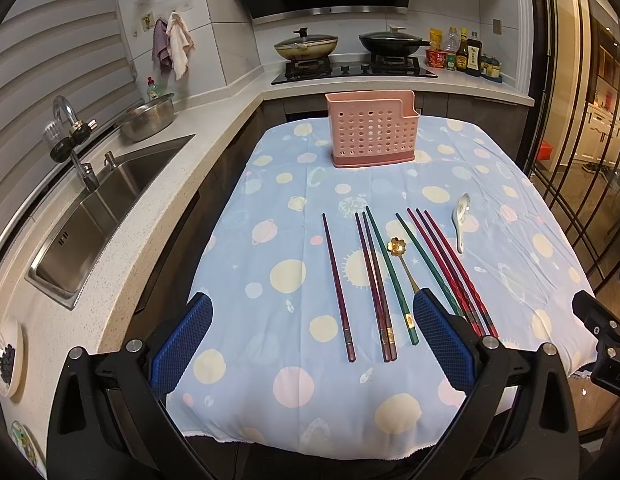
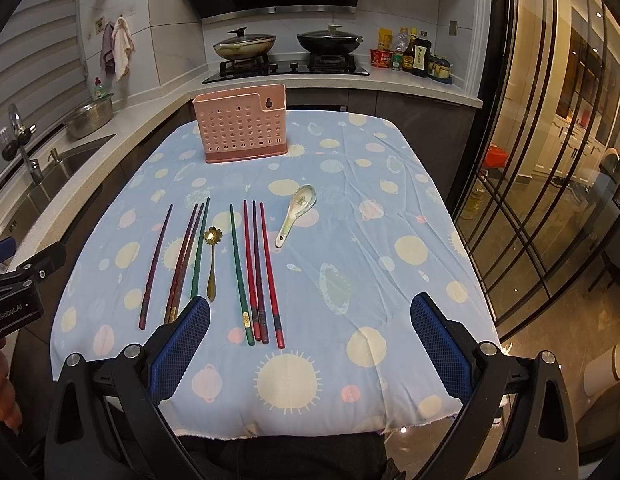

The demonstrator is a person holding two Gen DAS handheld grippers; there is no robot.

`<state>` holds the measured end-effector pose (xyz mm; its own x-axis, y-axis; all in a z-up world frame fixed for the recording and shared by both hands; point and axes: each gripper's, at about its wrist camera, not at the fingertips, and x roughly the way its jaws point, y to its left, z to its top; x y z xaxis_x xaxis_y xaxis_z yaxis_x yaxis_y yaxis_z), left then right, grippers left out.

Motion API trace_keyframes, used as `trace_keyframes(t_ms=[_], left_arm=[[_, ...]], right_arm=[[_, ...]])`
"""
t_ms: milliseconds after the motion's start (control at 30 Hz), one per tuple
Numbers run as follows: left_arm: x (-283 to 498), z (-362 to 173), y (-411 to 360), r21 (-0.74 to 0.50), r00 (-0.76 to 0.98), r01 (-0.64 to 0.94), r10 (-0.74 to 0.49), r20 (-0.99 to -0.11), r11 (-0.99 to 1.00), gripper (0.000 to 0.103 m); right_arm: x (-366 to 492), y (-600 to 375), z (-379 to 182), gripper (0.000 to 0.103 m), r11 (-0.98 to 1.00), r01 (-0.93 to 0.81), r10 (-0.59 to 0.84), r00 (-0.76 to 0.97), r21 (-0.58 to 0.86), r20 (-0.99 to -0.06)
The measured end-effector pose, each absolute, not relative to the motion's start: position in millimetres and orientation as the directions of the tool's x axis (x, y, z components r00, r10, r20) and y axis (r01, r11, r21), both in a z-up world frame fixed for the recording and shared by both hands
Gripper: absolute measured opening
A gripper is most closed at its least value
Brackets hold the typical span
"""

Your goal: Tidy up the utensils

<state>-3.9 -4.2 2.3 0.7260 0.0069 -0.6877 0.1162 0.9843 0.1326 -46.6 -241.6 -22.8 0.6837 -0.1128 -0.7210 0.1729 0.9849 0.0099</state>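
Chopsticks (image 1: 338, 286) lie in a loose row on the near half of a table covered with a blue spotted cloth (image 1: 510, 248), all pointing roughly away from the cameras. From the left wrist view there is one dark purple stick alone at the left, then a pair of dark red ones (image 1: 376, 286) touching each other, then a green one (image 1: 390, 274) just beside them. A small gold spoon with a flower-shaped bowl (image 1: 402, 262) lies between that green stick and a second green stick (image 2: 241, 274). To the right of it, three more red and purple sticks (image 2: 260, 270) lie close together. A white ceramic spoon (image 2: 296, 214) rests apart from the row on its right side, bowl turned away. A pink perforated holder (image 2: 242, 128) stands upright at the far end of the table, well apart from the utensils.

Both grippers hang above the near edge of the table, holding nothing. The left gripper (image 1: 312, 340) has its blue pads spread wide, and the right gripper (image 2: 310, 336) is likewise spread wide. A sink (image 1: 90, 220) is set in the counter at the left.
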Motion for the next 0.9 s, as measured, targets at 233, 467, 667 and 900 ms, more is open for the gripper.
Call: trace_keyframes(t_ms=[233, 467, 667, 900], left_arm=[[-4.4, 2.2, -4.8, 0.133, 0.726, 0.118, 0.006, -0.688, 0.984, 0.096], [-4.4, 2.0, -5.0, 0.132, 0.726, 0.117, 0.006, -0.688, 0.984, 0.096], [-4.2, 2.0, -5.2, 0.133, 0.726, 0.117, 0.007, -0.688, 0.984, 0.096], [-4.3, 2.0, -5.1, 0.133, 0.725, 0.118, 0.006, -0.688, 0.984, 0.096]], right_arm=[[-46.8, -241.1, -22.2, 0.096, 0.985, 0.171, -0.112, 0.684, 0.009, -0.72], [-46.8, -240.4, -22.7, 0.096, 0.985, 0.17, -0.111, 0.685, 0.01, -0.721], [-49.7, -239.6, -20.7, 0.096, 0.986, 0.168, -0.109, 0.685, 0.01, -0.72], [-49.4, -239.2, -20.5, 0.096, 0.986, 0.169, -0.111, 0.685, 0.01, -0.72]])
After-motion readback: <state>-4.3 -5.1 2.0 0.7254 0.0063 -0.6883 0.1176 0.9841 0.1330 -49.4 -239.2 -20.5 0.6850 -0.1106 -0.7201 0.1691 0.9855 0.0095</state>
